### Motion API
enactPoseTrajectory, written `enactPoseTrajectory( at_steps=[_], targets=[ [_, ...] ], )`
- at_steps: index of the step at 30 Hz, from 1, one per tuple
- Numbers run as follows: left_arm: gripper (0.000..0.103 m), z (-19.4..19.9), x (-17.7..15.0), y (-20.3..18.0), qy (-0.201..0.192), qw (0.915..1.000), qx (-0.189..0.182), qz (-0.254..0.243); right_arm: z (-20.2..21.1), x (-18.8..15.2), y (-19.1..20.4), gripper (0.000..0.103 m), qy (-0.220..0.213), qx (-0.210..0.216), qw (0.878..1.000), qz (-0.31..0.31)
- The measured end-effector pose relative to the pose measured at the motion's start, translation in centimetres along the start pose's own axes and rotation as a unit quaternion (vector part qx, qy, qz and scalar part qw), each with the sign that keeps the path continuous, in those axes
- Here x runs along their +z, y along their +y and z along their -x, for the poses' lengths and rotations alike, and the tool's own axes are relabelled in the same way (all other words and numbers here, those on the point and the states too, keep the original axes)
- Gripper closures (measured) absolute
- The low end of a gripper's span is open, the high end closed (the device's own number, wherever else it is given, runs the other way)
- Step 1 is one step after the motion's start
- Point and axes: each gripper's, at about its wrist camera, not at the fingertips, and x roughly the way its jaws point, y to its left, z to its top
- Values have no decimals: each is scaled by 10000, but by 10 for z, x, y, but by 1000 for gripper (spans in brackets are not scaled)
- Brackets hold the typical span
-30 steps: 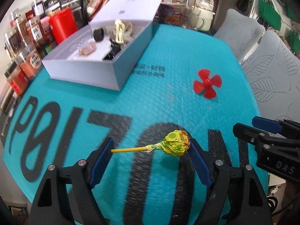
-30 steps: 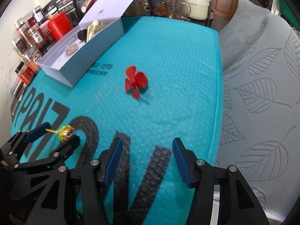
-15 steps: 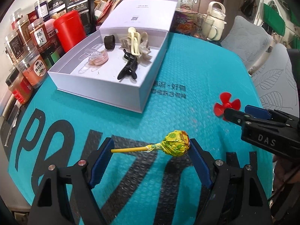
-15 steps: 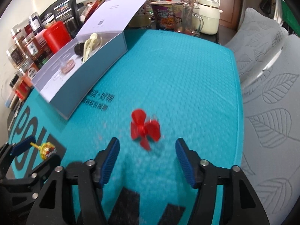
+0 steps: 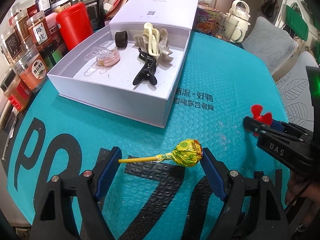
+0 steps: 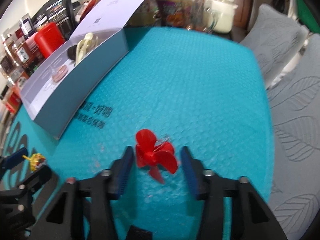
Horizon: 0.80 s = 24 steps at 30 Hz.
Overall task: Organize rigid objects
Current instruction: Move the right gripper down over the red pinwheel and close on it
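Your left gripper [image 5: 161,159] grasps the yellow lollipop [image 5: 187,155] lengthwise between its fingers, above the table [image 5: 220,76]. Your right gripper [image 6: 157,157] is spread around the red propeller [image 6: 155,156] lying on the table, near the white box [image 5: 168,98].

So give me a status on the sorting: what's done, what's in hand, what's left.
Done: hair clips lie in the white box. In hand: the left gripper holds the lollipop above the mat. Left: boxing it, plus the red propeller, which sits between the open right gripper fingers, ungrasped.
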Motion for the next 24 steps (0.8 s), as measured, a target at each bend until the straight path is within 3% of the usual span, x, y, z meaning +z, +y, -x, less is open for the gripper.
enactPoseTrajectory(
  at_steps=[2, 3, 4, 11, 12, 13, 15, 24],
  targets=[
    [23, 0, 1, 1, 0, 10000, -4, -5, 1, 0, -1, 68, -20, 65, 10000, -20],
    [23, 0, 1, 1, -6, 10000, -4, -11, 1, 0, -2, 75, -19, 93, 9999, -51],
    [23, 0, 1, 1, -12, 10000, -6, -18, 1, 0, -2, 95, -17, 127, 9999, -71],
    [23, 4, -1, 0, -52, 10000, -18, -37, 3, 0, -2, 94, 99, 246, 9996, -65],
    [23, 6, -1, 1, -64, 10000, -26, -33, 2, 0, -2, 85, 136, 185, 9997, -85],
    [23, 7, -1, 1, -78, 10000, -28, -34, 3, 0, -2, 63, 148, 152, 9997, -94],
    [23, 9, 0, 1, -114, 9999, -24, -39, 6, 0, -3, 34, 106, 102, 9997, -179],
    [23, 10, 7, 4, -188, 9998, 7, 3, 12, 1, -18, 34, -141, -201, 9987, -445]
  ],
)
